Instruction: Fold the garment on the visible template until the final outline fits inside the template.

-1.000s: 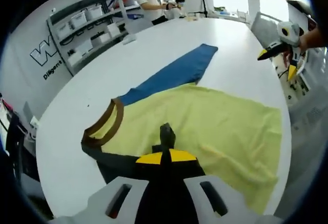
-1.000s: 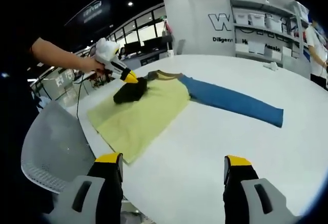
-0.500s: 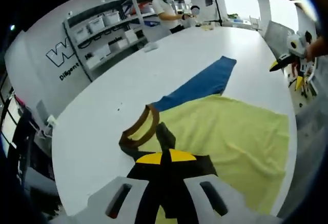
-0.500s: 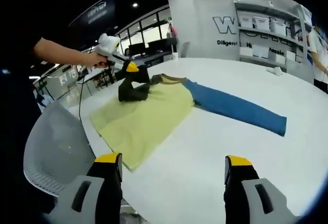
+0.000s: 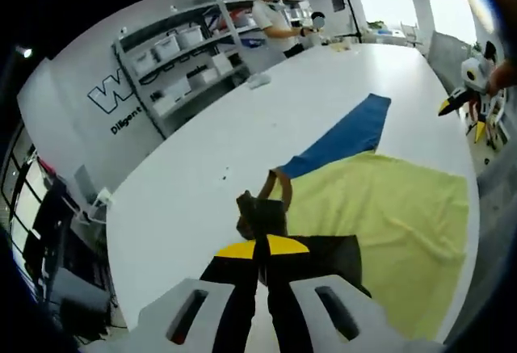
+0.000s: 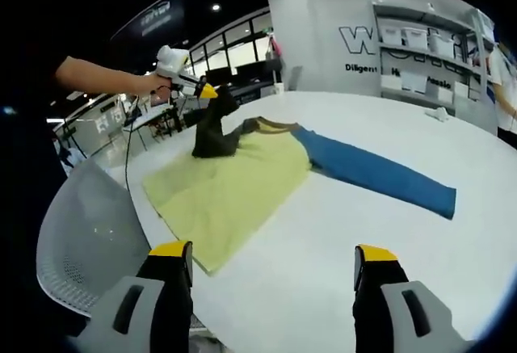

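Two grippers work over a white table point(image 6: 452, 264) that carries one garment: a yellow shirt point(image 6: 230, 187) with a blue sleeve point(image 6: 380, 177) laid out flat and a black sleeve point(image 6: 212, 131) lifted off the cloth.

On the wall point(image 6: 323, 38) behind the shelves point(image 6: 420, 54), large outlined letters begin with "W", and smaller print under them starts "Diligent"; the rest is cut off or too small to read in either view.

The left gripper point(image 5: 260, 250) has its fingers clenched on the black sleeve, their yellow tips pressed together with dark cloth bunched between them. The right gripper view shows this from across the table: the left gripper's hand point(image 6: 153, 84) raised above the shirt's near edge, the black sleeve hanging from it in a peak, the brown collar point(image 6: 271, 125) just beside.

The right gripper point(image 6: 273, 260) hovers above the table's near rim with its fingers spread wide, nothing between them. The left gripper view catches it small at the far right edge point(image 5: 472, 102), well apart from the shirt.

The left gripper view also shows a person point(image 5: 279, 15) standing at the shelves, and the right gripper view a grey chair point(image 6: 89, 240) beside the table.
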`<state>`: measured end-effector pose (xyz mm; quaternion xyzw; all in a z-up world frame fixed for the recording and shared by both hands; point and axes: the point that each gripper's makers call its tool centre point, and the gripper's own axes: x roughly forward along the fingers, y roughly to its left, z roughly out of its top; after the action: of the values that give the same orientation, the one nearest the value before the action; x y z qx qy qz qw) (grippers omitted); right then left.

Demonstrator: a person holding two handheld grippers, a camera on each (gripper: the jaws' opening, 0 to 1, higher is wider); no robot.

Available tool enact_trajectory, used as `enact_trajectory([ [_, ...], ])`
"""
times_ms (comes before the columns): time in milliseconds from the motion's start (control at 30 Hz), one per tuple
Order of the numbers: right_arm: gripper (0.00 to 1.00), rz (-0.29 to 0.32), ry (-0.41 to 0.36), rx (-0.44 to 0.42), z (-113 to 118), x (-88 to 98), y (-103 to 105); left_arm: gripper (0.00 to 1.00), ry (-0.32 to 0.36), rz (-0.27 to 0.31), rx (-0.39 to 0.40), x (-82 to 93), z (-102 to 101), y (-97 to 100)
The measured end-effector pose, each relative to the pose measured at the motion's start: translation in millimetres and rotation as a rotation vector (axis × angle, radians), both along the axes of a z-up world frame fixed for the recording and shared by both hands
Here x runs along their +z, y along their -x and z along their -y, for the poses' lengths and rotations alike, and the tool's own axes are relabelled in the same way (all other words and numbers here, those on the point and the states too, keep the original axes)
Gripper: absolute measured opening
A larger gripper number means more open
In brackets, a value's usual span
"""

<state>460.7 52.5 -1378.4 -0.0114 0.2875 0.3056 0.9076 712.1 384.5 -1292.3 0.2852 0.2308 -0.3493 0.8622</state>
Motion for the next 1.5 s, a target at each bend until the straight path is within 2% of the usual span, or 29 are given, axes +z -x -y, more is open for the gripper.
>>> enact_trajectory([
  [600, 0.80, 0.002, 0.005, 0.003, -2.5, 2.5, 2.0, 0.02, -0.016, 0.128, 0.079, 53.6, -54.9, -37.3],
  [833, 0.81, 0.014, 0.004, -0.004, -2.3, 7.4, -0.8, 0.02, -0.018, 0.157, 0.122, 74.2, -77.3, -40.6],
  [1167, 0.81, 0.018, 0.015, 0.001, -3.1, 9.6, -2.6, 0.02, -0.066, 0.194, 0.170, 79.1, -112.5, -46.3],
  [1300, 0.81, 0.017, 0.020, 0.002, -3.4, 11.3, -1.8, 0.02, -0.081, 0.220, 0.209, 84.7, -137.7, -51.7],
  [1500, 0.81, 0.014, 0.025, -0.001, -3.3, 11.0, -2.1, 0.02, -0.090, 0.219, 0.265, 84.6, -168.9, -54.2],
])
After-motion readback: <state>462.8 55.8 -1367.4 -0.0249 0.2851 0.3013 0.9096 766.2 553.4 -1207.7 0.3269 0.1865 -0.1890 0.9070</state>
